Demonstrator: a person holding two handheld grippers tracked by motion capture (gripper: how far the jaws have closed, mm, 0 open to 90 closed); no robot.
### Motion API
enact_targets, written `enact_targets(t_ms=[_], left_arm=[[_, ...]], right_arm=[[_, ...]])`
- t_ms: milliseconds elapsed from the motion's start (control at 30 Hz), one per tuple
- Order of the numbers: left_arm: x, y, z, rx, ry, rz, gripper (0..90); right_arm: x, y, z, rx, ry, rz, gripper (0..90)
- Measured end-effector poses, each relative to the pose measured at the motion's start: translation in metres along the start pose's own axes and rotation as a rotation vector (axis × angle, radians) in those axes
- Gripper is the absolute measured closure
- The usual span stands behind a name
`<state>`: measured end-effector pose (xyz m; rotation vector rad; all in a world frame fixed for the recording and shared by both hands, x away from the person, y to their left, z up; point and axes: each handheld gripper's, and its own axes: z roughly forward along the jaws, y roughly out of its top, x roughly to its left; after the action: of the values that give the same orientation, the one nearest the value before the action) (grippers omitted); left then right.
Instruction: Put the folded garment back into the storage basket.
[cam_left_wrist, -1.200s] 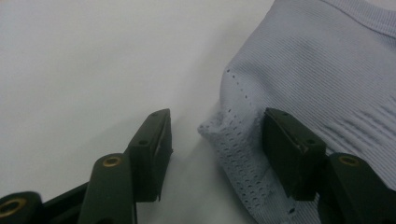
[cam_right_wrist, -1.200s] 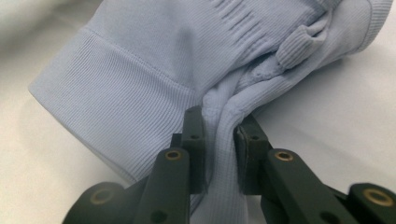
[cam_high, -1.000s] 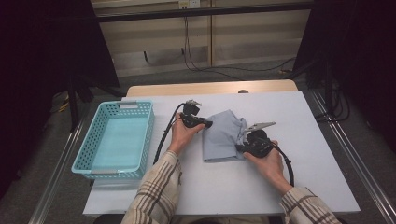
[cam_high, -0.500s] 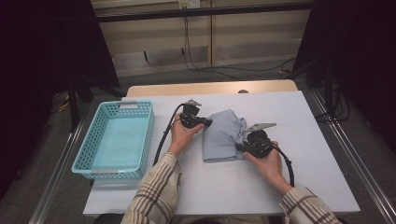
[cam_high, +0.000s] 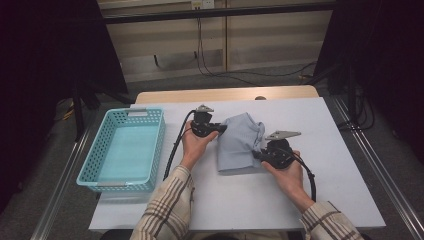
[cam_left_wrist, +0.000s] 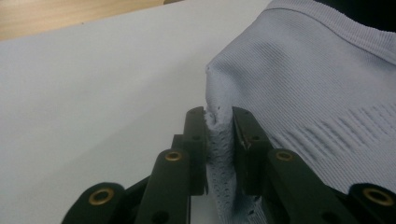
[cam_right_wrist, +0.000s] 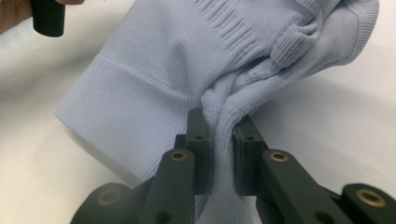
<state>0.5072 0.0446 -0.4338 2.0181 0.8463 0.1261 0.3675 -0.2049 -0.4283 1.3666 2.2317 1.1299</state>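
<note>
From the high view, a folded pale blue garment (cam_high: 239, 142) lies on the white tabletop (cam_high: 345, 150) between the two grippers. The left gripper (cam_high: 220, 128) sits at the garment's upper left edge, its tip touching the cloth, held by the left hand (cam_high: 194, 145). The right gripper (cam_high: 256, 154) meets the garment's lower right edge, held by the right hand (cam_high: 287, 172). A teal basket (cam_high: 125, 150) stands well to the left of the left gripper, apart from the cloth. Both sleeves are plaid.

In the left gripper view, the left gripper (cam_left_wrist: 219, 116) has its jaws clamped on a bunched edge of the garment (cam_left_wrist: 317, 93); the jaws have just been closing, and a ridge of ribbed cloth is squeezed between the pads. The rest of the garment spreads ahead and to the right of the jaws, while bare tabletop (cam_left_wrist: 93, 93) lies to their left.

In the right gripper view, the right gripper (cam_right_wrist: 219, 119) is pinched tight on a gathered fold of the garment (cam_right_wrist: 187, 56), with the cloth pressed between the jaws and running down past them. The garment fans out ahead, its ribbed hem to the left of the jaws and a bunched cuff up to the right. The left gripper (cam_right_wrist: 46, 18) shows at the far upper left corner.
</note>
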Motion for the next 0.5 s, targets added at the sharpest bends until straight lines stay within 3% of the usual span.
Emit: enact_targets(t_ms=[67,167,433,500], left_arm=[[-0.003,0.001,-0.002,-0.016,0.003,-0.015,77.2],[-0.005,0.000,-0.007,-0.027,0.014,0.012,77.2],[-0.003,-0.004,-0.018,-0.052,0.011,-0.003,77.3],[-0.003,-0.001,-0.023,-0.053,0.017,0.012,77.3]], right_arm=[[0.001,0.001,-0.002,-0.007,-0.006,0.001,80.2],[0.002,0.002,-0.005,-0.023,-0.002,0.000,80.3],[0.012,0.005,-0.009,-0.050,0.018,-0.023,80.4],[0.013,0.007,-0.010,-0.062,0.018,-0.028,80.4]])
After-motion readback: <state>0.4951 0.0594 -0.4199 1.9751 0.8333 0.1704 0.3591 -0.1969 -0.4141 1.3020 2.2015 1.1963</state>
